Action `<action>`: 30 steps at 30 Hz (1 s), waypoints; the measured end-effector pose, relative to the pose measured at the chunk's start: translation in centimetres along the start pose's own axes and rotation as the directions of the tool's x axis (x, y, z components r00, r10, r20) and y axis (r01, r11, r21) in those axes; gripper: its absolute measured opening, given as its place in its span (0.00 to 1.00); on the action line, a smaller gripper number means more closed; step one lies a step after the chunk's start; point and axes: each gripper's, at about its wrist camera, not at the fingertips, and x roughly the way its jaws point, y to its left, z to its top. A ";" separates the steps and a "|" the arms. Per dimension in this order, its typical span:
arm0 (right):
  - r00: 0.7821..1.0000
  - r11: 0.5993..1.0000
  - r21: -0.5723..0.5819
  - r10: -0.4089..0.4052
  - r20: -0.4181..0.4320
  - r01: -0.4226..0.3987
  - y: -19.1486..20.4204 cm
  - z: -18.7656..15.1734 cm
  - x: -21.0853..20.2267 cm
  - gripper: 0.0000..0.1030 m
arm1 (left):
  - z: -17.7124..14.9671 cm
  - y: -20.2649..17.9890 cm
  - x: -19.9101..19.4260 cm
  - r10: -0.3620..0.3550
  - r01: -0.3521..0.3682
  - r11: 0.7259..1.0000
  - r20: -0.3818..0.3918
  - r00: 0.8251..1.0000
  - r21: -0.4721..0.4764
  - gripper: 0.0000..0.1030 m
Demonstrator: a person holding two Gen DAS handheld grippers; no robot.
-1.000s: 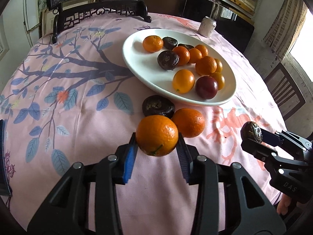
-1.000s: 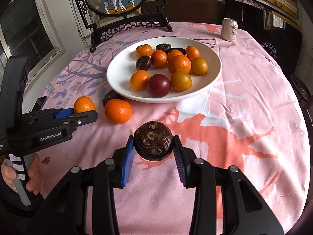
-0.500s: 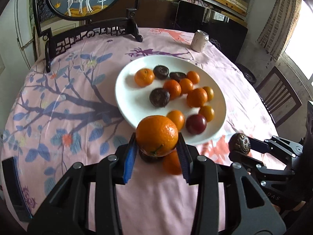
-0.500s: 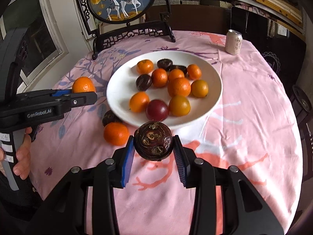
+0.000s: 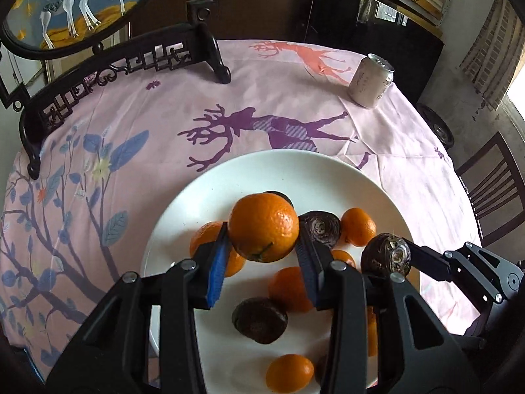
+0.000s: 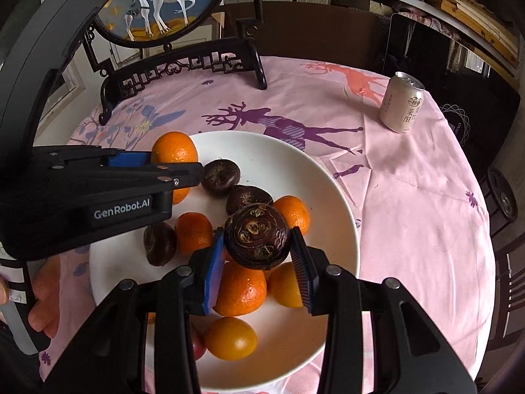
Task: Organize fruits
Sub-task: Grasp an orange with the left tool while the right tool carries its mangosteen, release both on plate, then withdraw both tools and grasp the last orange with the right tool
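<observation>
We hold a black tool in each hand. Our left tool (image 5: 264,256) has two thick black arms that end in fingers with flat blue pads (image 5: 217,271) full of tiny ridges. Small round silver screws (image 5: 129,276) sit on top of the arms. Our right tool (image 6: 257,262) looks just the same, black with blue ridged pads (image 6: 211,267) and silver screws (image 6: 333,269). From the right view, the side of our left tool shows white letters (image 6: 121,212) that say GenRobot.AI. Its handle has a grey part with white stickers near our left hand (image 6: 44,298).
</observation>
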 end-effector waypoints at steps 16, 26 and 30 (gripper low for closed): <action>0.996 0.999 0.032 -0.023 0.087 0.020 1.5 -5.8 -7.9 0.76 | -5.0 2.5 -9.6 0.022 -0.016 0.999 0.168 0.986 -0.039 0.95; 0.990 0.996 0.091 -0.013 0.141 0.000 4.5 -12.2 -11.7 0.90 | -17.6 6.0 -13.0 0.073 -0.046 0.987 0.173 0.982 -0.156 0.96; 0.990 0.998 0.067 -0.003 0.142 -0.007 6.0 -12.5 -12.2 0.90 | -19.2 6.9 -13.5 0.077 -0.048 0.983 0.168 0.983 -0.175 0.96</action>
